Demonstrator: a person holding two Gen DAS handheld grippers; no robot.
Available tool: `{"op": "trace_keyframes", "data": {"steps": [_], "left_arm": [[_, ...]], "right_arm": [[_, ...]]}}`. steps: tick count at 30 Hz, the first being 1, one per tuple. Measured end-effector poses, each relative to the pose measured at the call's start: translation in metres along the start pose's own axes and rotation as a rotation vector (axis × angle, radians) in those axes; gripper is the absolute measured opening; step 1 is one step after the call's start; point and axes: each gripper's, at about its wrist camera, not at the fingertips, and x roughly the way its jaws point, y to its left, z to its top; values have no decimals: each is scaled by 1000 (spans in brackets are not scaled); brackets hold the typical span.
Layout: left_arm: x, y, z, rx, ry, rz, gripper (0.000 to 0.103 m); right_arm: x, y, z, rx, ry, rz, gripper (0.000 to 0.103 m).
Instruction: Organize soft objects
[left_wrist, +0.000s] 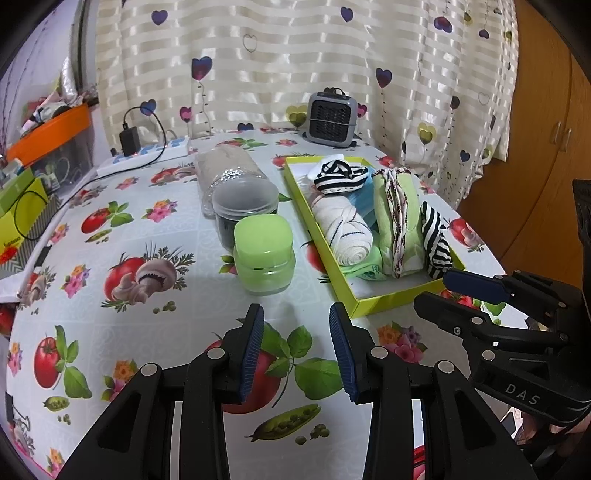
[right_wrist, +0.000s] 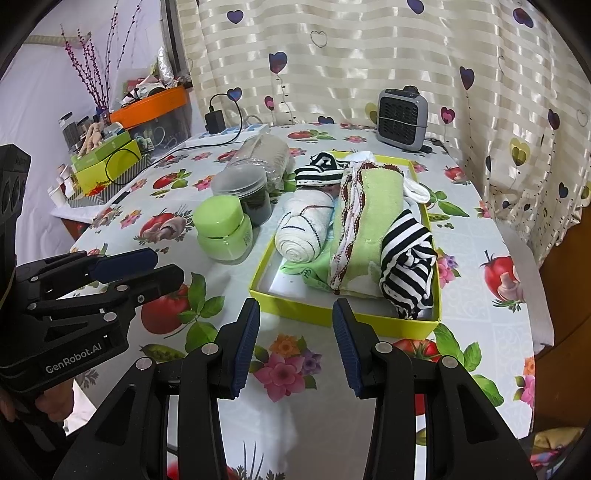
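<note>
The tray (right_wrist: 343, 314), frame centre, holds rolled cloths (right_wrist: 301, 236) and striped socks (right_wrist: 406, 266). Both the left gripper (left_wrist: 297, 354) and right gripper (right_wrist: 295, 347) gape empty.

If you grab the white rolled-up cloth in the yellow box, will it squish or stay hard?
The white rolled cloth will probably squish, since it is wound fabric. It may unroll if lifted by one end. It looks light and rests against the green towel.

Bare tablecloth (left_wrist: 192, 317) near; jars (left_wrist: 264, 254) crowd tray (left_wrist: 384, 301) left side
</note>
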Motion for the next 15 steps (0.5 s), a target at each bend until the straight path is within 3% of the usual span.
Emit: {"op": "trace_keyframes", "data": {"steps": [15], "left_arm": [[0,3,-1,-3,-9,-2,36]], "right_arm": [[6,3,-1,-4,7,1,42]]}}
